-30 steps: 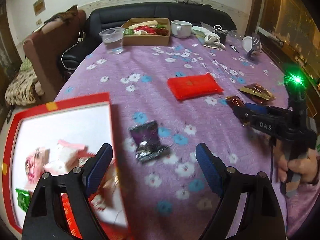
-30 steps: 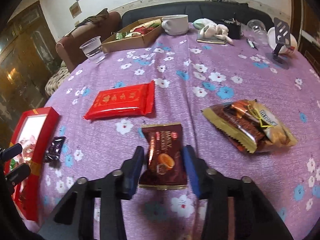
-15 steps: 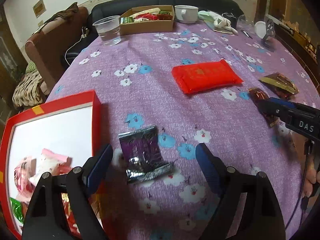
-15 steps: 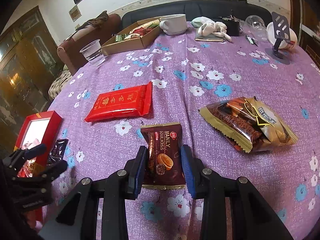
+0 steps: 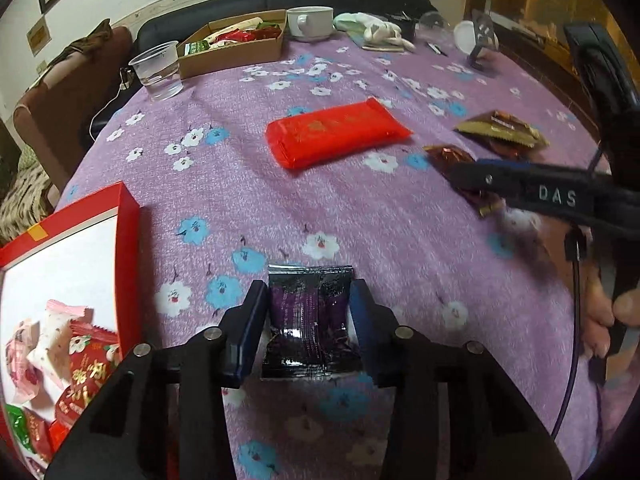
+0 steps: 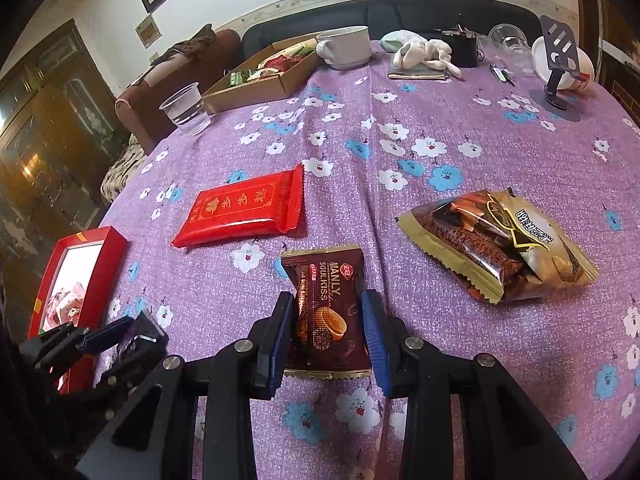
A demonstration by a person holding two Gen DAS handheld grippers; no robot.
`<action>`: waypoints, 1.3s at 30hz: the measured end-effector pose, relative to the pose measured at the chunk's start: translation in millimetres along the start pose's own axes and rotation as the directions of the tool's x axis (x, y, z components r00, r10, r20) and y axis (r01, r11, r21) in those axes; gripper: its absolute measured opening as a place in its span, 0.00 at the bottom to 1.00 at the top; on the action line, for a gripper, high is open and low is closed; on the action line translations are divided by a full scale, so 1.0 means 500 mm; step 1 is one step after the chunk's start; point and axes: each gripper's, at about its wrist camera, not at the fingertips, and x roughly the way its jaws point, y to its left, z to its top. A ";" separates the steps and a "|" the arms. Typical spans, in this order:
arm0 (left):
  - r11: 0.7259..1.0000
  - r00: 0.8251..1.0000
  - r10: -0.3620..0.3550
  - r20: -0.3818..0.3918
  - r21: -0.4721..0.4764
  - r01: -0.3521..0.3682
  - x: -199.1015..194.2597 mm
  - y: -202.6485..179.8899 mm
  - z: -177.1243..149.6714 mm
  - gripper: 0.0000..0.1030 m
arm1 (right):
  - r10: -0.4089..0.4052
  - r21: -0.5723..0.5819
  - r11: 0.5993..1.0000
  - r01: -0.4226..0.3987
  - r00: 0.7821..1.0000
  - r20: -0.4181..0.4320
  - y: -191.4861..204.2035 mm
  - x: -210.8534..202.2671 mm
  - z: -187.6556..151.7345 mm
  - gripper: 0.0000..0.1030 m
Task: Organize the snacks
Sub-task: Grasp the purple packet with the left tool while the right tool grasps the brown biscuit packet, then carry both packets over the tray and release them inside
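My left gripper [image 5: 308,304] is shut on a dark purple snack packet [image 5: 310,320] lying on the purple cloth, just right of the red snack box [image 5: 128,240] that holds several wrapped sweets. My right gripper [image 6: 326,312] is shut on a brown Manly Soulkiss biscuit packet [image 6: 326,308], also low on the cloth. A red flat packet [image 6: 244,210] lies ahead to the left, and a gold-brown chocolate bag [image 6: 496,244] lies to the right. In the right wrist view the left gripper [image 6: 120,332] shows beside the red box [image 6: 100,272].
At the far side stand a plastic cup of water [image 6: 186,110], a cardboard box of snacks [image 6: 264,76], a white mug [image 6: 346,48], a cloth bundle [image 6: 420,54] and a phone stand [image 6: 556,60]. A sofa and armchair sit behind the table.
My left gripper moved right from the red box to the purple packet and closed on it. My right gripper stayed around the brown biscuit packet, which has barely moved.
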 end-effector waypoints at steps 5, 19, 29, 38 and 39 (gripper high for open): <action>0.999 0.999 0.033 -0.006 -0.017 -0.034 0.000 0.007 -0.008 0.61 | -0.026 -0.045 0.999 0.026 1.000 0.009 0.014 0.002 -0.005 0.37; 0.997 0.997 -0.035 0.074 -0.061 0.039 -0.024 0.012 -0.025 0.22 | 0.002 -0.018 1.000 -0.001 1.000 0.013 0.004 -0.010 -0.002 0.30; 0.999 0.998 -0.037 0.059 -0.034 0.039 -0.027 0.005 -0.046 0.26 | 0.088 0.018 0.996 -0.089 0.996 0.026 0.003 -0.021 0.000 0.30; 0.998 0.998 -0.021 0.052 -0.060 0.024 -0.021 0.008 -0.048 0.49 | 0.035 -0.024 0.999 -0.035 0.999 -0.009 0.014 -0.002 -0.010 0.32; 0.998 0.998 -0.024 0.058 -0.058 0.027 -0.023 0.007 -0.048 0.31 | 0.025 -0.037 0.999 -0.026 1.000 -0.007 0.018 -0.002 -0.011 0.32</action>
